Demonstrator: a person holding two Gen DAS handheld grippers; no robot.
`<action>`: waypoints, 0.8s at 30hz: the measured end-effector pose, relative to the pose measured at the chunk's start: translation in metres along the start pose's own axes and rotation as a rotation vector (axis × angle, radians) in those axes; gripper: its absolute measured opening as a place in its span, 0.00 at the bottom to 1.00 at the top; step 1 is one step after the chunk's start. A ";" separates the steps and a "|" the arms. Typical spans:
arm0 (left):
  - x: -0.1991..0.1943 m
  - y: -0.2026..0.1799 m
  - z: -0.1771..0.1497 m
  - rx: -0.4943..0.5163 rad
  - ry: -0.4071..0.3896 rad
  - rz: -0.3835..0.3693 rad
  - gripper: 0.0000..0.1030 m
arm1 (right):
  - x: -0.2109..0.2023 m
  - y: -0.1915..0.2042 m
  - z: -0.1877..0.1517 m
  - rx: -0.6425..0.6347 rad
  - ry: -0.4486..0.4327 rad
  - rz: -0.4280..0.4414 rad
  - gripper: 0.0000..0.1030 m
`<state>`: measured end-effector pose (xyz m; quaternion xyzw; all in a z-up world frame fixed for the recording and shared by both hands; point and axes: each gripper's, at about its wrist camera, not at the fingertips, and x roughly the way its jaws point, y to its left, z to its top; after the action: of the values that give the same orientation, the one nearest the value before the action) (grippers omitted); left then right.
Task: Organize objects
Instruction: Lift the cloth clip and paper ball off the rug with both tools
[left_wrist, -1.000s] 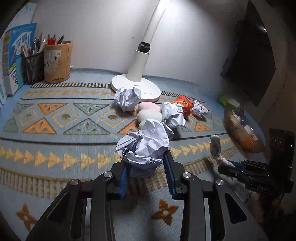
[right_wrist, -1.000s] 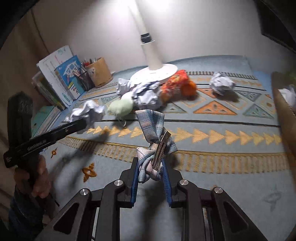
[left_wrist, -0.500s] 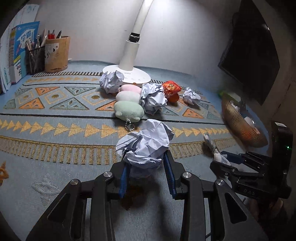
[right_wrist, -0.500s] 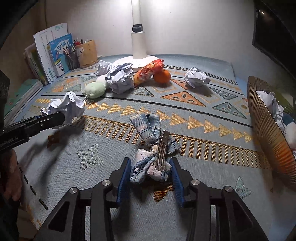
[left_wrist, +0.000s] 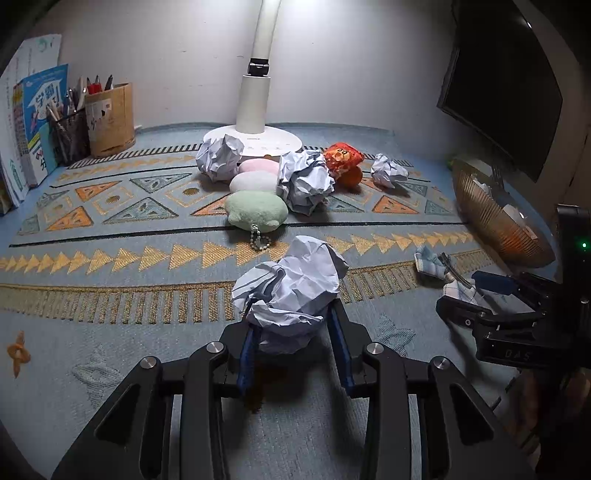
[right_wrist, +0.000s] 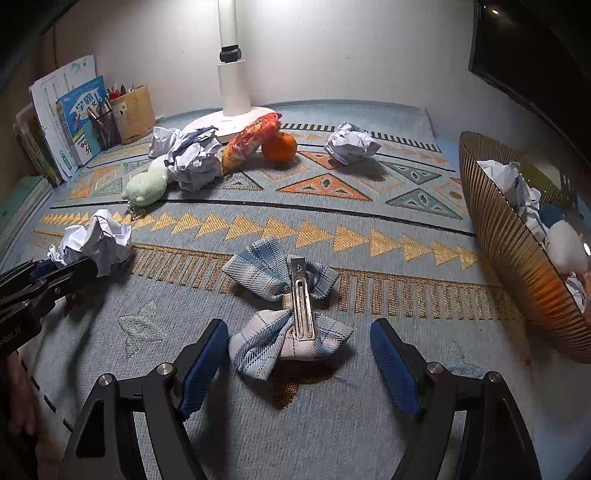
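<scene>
My left gripper is shut on a crumpled ball of white paper, held just above the patterned mat. My right gripper has its jaws opening; a blue plaid bow hair clip lies on the mat between the blue pads, which stand clear of it. In the left wrist view the bow lies at the right gripper tips. In the right wrist view the paper ball shows in the left gripper.
A gold ribbed bowl with paper and soft items stands at the right. Further back lie more paper balls, plush toys, a snack bag, an orange, a lamp base, pen holders and books.
The right gripper's jaws have spread and let go of the bow clip, which now lies on the mat. The left gripper has come nearer, still holding the paper ball.
</scene>
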<state>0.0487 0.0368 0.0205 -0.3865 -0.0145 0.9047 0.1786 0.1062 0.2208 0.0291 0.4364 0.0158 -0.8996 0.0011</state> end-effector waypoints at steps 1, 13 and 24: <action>0.000 -0.001 0.000 0.003 0.002 0.004 0.33 | 0.000 0.001 0.000 -0.006 0.000 -0.002 0.75; 0.004 -0.003 0.001 0.015 0.013 0.032 0.35 | 0.001 -0.002 0.001 0.019 -0.005 -0.004 0.62; 0.005 -0.003 0.001 0.022 0.019 0.048 0.37 | 0.002 -0.002 0.002 0.017 -0.003 -0.013 0.61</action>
<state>0.0461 0.0417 0.0180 -0.3935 0.0063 0.9050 0.1614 0.1038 0.2226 0.0288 0.4348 0.0110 -0.9004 -0.0083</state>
